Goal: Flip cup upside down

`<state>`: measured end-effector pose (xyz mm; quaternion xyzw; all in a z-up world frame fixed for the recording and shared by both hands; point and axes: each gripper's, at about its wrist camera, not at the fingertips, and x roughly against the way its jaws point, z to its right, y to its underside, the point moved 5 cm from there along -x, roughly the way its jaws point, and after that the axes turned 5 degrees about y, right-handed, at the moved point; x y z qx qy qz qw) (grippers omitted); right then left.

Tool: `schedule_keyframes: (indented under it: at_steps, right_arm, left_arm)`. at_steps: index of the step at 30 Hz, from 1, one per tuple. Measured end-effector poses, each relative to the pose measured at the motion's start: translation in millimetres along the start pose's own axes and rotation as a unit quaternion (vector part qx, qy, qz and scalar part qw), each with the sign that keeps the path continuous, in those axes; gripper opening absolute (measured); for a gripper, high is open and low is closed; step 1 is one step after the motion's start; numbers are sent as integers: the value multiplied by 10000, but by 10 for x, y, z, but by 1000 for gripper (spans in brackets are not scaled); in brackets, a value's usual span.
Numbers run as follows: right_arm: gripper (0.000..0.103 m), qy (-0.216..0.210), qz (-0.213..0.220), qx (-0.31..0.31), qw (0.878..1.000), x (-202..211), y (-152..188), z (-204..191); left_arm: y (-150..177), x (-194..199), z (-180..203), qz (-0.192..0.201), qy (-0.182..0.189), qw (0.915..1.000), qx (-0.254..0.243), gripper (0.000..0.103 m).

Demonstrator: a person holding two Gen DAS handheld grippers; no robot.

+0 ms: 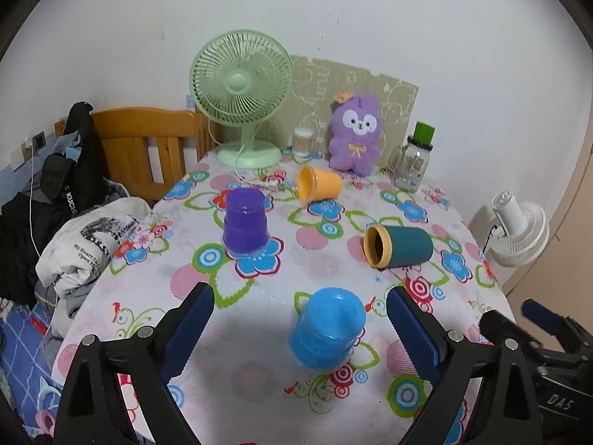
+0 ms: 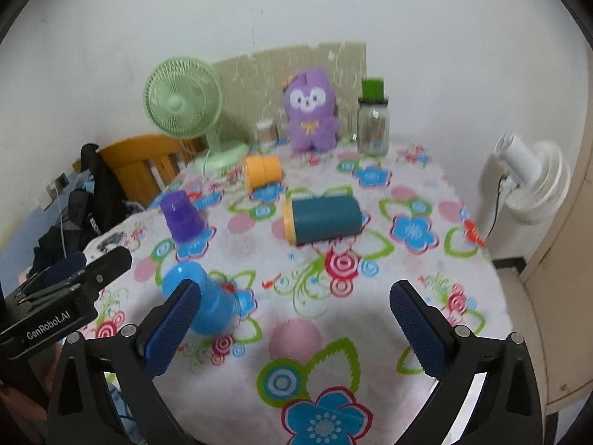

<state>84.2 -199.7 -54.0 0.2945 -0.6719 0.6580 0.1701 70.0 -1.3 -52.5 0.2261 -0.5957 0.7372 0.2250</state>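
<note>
1. The person is holding the left gripper point(image 1: 300, 328) with its jaws spread wide, empty, over the floral tablecloth point(image 1: 259, 382).
2. The blue cup point(image 1: 328, 328) is sitting mouth-down between those fingers, touching neither; the purple cup point(image 1: 245, 221) is also standing inverted further back.
3. The right gripper point(image 2: 296, 328) is hovering with jaws apart and holding nothing.
4. The teal cup point(image 2: 322, 218) is lying on its side, well ahead of the right gripper, yellow rim facing left; the orange cup point(image 2: 261, 171) is lying on its side behind it.
5. Judgement: the teal cup is likely next. Approach across its body, clamp mid-wall, lift clear, rotate until the mouth is facing down, then set it flat.
</note>
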Motion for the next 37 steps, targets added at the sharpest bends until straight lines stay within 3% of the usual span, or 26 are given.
schedule_keyframes:
  at_steps: [11, 37]
  right_arm:
    - [103, 19, 247, 249, 9994, 166, -71, -204]
    - [103, 3, 222, 269, 9994, 180, -60, -234]
  left_arm:
    - [-111, 254, -86, 463, -58, 9989, 11, 100]
    - [-78, 201, -65, 363, -26, 9993, -23, 101]
